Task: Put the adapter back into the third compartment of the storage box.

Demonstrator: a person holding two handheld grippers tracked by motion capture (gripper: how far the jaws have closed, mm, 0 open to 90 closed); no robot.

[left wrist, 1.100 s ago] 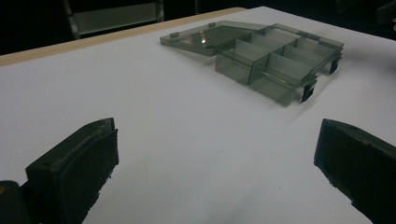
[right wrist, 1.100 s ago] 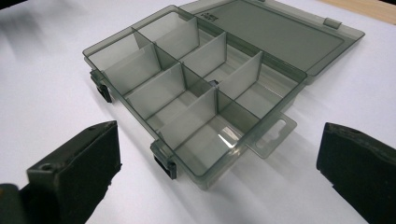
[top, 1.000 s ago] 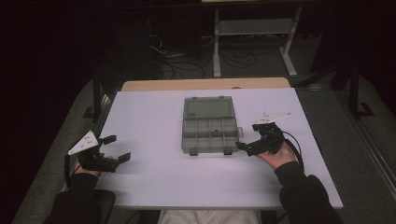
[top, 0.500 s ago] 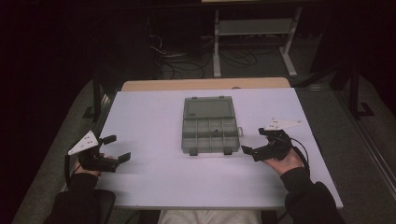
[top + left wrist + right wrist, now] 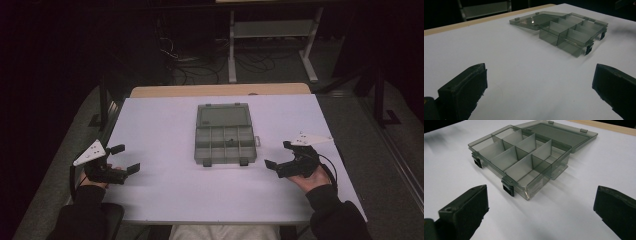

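The grey box (image 5: 224, 135) lies open on the white table (image 5: 160, 130), its lid flat behind it. My right gripper (image 5: 280, 155) sits just beside it, jaws spread wide, holding nothing. My left gripper (image 5: 124, 158) is well apart from the box, jaws spread wide too.

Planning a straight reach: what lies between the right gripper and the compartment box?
Nothing: bare white table separates the right gripper from the compartment box in the right gripper view.
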